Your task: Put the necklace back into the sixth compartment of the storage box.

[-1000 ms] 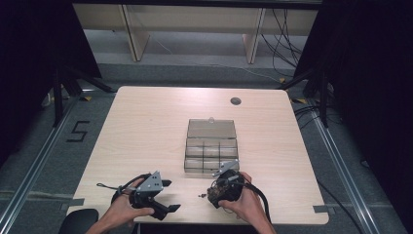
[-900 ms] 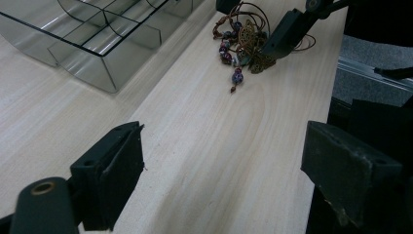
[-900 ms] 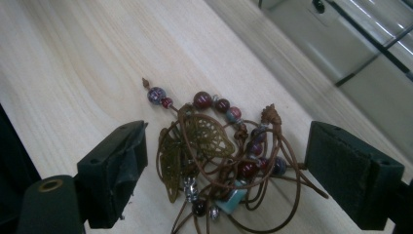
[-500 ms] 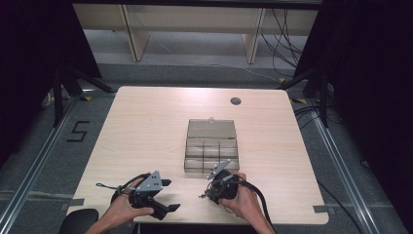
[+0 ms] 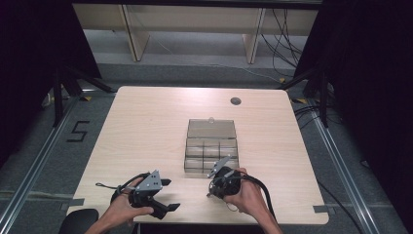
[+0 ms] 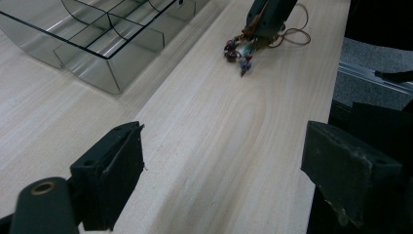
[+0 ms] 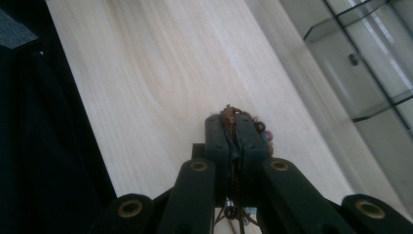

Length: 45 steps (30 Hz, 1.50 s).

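Standing at the near edge of the pale wooden table (image 5: 146, 126), I see the person's two hands resting close to that edge, each wrapped round a black two-jaw gripper. The left gripper (image 5: 165, 194) lies low over bare wood near the front left, its jaws spread wide with nothing between them; in the left gripper view the two dark pads (image 6: 117, 170) stand well apart over plain grain. The right gripper (image 5: 213, 187) sits a little further in and to the right, and its jaws have just been closing: in the right gripper view they are pressed together on a small beaded cord bracelet (image 7: 229, 114) with brown string and dark reddish beads, a tuft of which pokes out past the tips. From the left gripper view the same bracelet (image 6: 239, 50) hangs beneath the right gripper's tips, its beads touching or just above the tabletop, a loop of cord trailing behind. Just beyond the right gripper stands a clear plastic compartment box (image 5: 211, 153) with its lid (image 5: 212, 128) opened away from the person. Farther still, a small round grey grommet (image 5: 235, 101) is set into the table near its far edge.
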Available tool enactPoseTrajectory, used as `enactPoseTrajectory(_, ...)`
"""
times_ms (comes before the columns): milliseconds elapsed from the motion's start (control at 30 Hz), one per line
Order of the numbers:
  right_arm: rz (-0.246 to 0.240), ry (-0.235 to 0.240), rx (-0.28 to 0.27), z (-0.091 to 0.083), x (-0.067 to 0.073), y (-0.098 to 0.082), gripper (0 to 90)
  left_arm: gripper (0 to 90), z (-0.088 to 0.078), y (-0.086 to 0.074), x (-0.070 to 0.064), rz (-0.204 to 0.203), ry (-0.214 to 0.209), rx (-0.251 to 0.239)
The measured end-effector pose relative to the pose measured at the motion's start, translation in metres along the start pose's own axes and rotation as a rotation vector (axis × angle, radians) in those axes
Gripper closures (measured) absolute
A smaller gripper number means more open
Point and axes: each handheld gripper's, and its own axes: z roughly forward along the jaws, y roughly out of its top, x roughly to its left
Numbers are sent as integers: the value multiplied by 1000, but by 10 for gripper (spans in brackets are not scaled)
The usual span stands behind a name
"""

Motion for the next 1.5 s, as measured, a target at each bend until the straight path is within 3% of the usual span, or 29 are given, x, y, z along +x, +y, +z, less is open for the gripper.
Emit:
enactPoseTrajectory(133, -43, -11, -18, -15, -1, 6, 872, 150, 0, 0, 1, 11, -10, -8)
enactPoseTrajectory(233, -47, -12, -16, -17, -3, 7, 872, 150, 0, 0, 1, -2, -5, 2)
enactPoseTrajectory(267, -43, -17, -2, -20, -5, 7, 872, 150, 1, 0, 2, 16, -3, 2)
enactPoseTrajectory(433, -49, -23, 5, -29, -12, 10, 872, 150, 1, 0, 3, 18, -4, 2)
enactPoseTrajectory(467, -49, -24, 4, -32, -13, 11, 873, 150, 1, 0, 1, -7, -1, 2)
enactPoseTrajectory(567, -49, -34, 1, -42, -16, 16, 872, 150, 1, 0, 1, -9, -4, -4)
enactPoseTrajectory(767, -54, -40, 14, -60, -21, 28, 872, 150, 1, 0, 1, -4, -6, 5)
enactPoseTrajectory(800, -54, -40, 14, -60, -21, 28, 872, 150, 1, 0, 3, 26, -13, 5)
enactPoseTrajectory(833, -45, -42, 15, -62, -22, 29, 873, 150, 2, 0, 1, 0, -6, -7)
enactPoseTrajectory(933, -61, -36, 13, -68, -24, 32, 872, 150, 2, 0, 3, 24, -10, -1)
enactPoseTrajectory(967, -58, -33, 15, -70, -25, 33, 872, 150, 1, 0, 2, 9, -4, 1)
enactPoseTrajectory(1133, -47, -38, 13, -80, -30, 35, 872, 150, 1, 0, 4, 26, -13, 2)
enactPoseTrajectory(1233, -63, -37, 23, -83, -35, 36, 872, 150, 1, 0, 3, 14, -7, 0)
enactPoseTrajectory(1300, -42, -45, 32, -86, -37, 38, 872, 150, 1, 0, 3, 21, -3, 9)
enactPoseTrajectory(1400, -40, -45, 32, -90, -40, 41, 872, 150, 1, 0, 1, -14, -6, -1)
enactPoseTrajectory(1500, -46, -54, 41, -94, -45, 44, 872, 150, 1, 0, 1, -22, -9, -8)
